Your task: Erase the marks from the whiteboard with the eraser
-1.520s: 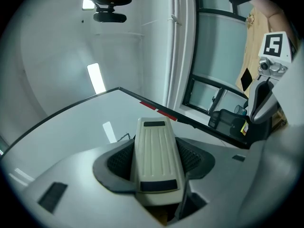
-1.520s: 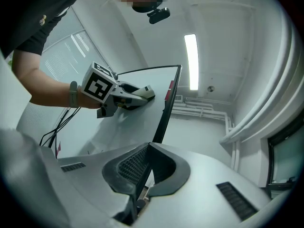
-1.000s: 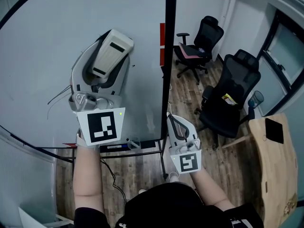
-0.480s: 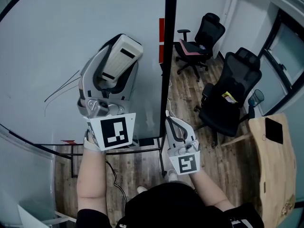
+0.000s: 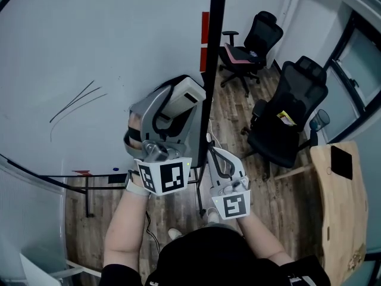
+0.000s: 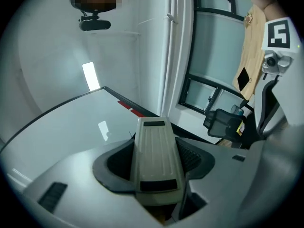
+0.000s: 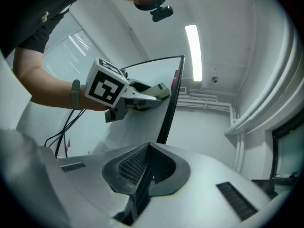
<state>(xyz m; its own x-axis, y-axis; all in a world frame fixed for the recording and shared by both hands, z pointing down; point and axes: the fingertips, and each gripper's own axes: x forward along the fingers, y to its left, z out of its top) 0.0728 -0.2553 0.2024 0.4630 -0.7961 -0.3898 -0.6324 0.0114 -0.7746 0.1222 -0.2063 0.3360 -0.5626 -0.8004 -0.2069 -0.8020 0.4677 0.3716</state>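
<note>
A large whiteboard (image 5: 89, 52) fills the left of the head view. Thin dark pen lines (image 5: 74, 103) remain on its left part. My left gripper (image 5: 178, 100) is shut on a beige eraser (image 5: 184, 94), which lies against the board close to its black right edge (image 5: 211, 58). In the left gripper view the eraser (image 6: 154, 170) sits between the jaws over the board (image 6: 71, 122). My right gripper (image 5: 215, 151) hangs low beside the board's edge, shut with nothing in it. The right gripper view shows its closed jaws (image 7: 148, 148) and the left gripper (image 7: 142, 94) on the board.
Two black office chairs (image 5: 289, 118) (image 5: 253, 43) stand on the wood floor to the right. A wooden table (image 5: 342, 207) is at the far right. Red tags (image 5: 205, 28) sit at the board's edge. A cable (image 5: 146, 219) hangs below the board's tray (image 5: 83, 173).
My left gripper has swept the eraser rightward and downward across the board to its right edge, leaving the pen lines at the left. The right gripper has barely moved.
</note>
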